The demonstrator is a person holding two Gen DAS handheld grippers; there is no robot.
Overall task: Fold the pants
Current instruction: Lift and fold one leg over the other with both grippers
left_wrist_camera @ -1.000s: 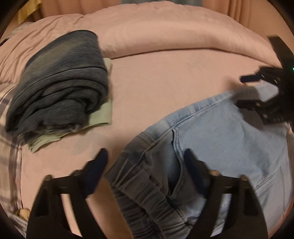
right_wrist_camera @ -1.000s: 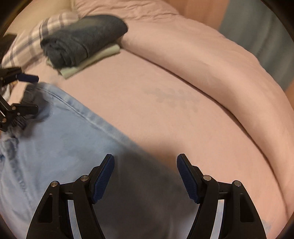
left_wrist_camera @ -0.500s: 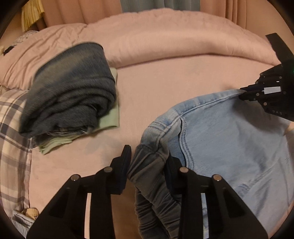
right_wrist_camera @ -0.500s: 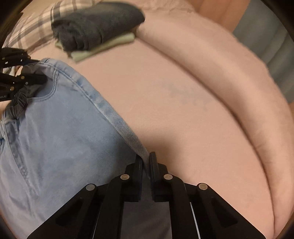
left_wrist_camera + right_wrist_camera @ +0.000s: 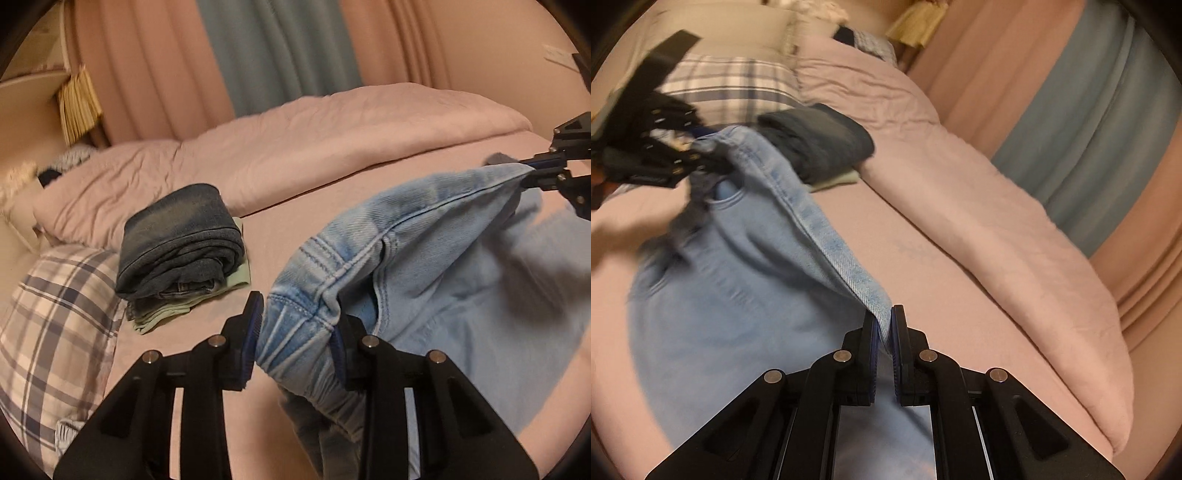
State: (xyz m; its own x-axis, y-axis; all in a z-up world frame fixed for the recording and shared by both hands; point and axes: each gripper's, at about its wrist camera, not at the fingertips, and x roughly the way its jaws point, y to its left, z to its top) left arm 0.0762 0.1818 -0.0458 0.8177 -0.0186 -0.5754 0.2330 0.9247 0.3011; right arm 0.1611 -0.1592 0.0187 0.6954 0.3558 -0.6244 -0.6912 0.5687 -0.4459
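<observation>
Left gripper (image 5: 295, 325) clamps the bunched elastic waistband of the light-blue pants (image 5: 461, 280); right gripper (image 5: 883, 325) is pinched tight on their outer seam edge. Pants hang stretched between both, above the pink bed sheet (image 5: 314, 214), beside a folded clothes stack (image 5: 181, 236).

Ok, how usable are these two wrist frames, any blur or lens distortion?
Left wrist: warm dim light, strong fisheye bending, light blue jeans and folded pile fairly sharp, right tool slightly soft. Right wrist: the left tool and the jeans near it are motion-smeared; the near seam stays crisp.
</observation>
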